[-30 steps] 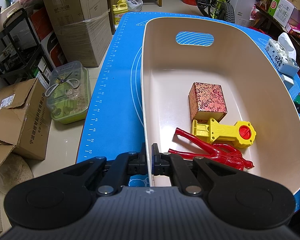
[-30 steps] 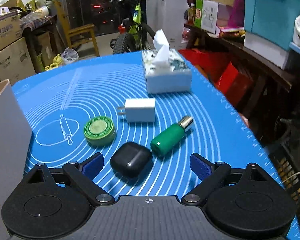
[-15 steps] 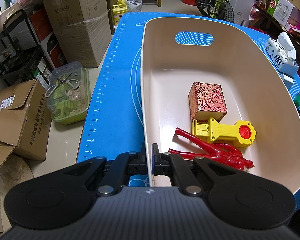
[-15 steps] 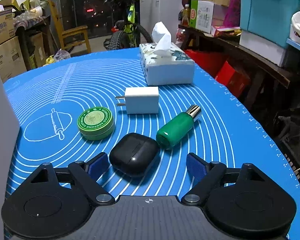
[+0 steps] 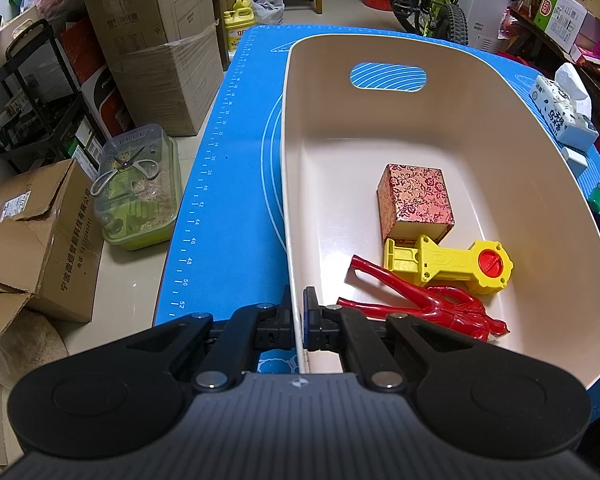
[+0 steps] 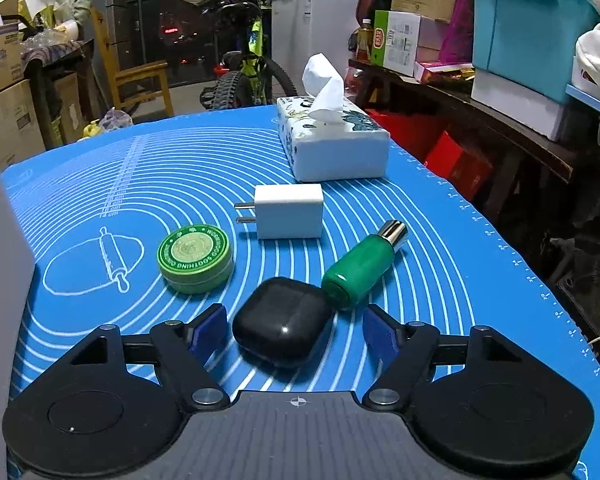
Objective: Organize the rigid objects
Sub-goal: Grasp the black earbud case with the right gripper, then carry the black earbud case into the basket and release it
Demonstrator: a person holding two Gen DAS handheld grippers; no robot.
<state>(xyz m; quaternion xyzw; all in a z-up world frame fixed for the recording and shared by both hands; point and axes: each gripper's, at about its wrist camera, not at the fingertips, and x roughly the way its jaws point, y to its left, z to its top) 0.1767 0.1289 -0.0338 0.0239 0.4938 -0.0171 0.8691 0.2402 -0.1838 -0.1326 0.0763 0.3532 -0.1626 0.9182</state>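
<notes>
My left tool (image 5: 299, 322) is clamped on the near rim of the cream bin (image 5: 480, 80). My right tool (image 6: 296, 330) is spread apart, black earbud case (image 6: 283, 321) lying on the bench (image 6: 460, 248) between its fingers, untouched.

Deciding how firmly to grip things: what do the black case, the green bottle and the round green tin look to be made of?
The black case, between the open right tool's fingers, looks like glossy hard plastic: it shows sharp highlights. The green bottle has a glossy body, plastic or coated glass, and a mirror-like, seemingly metal cap. The round green tin looks like printed metal, though plastic is possible.
</notes>
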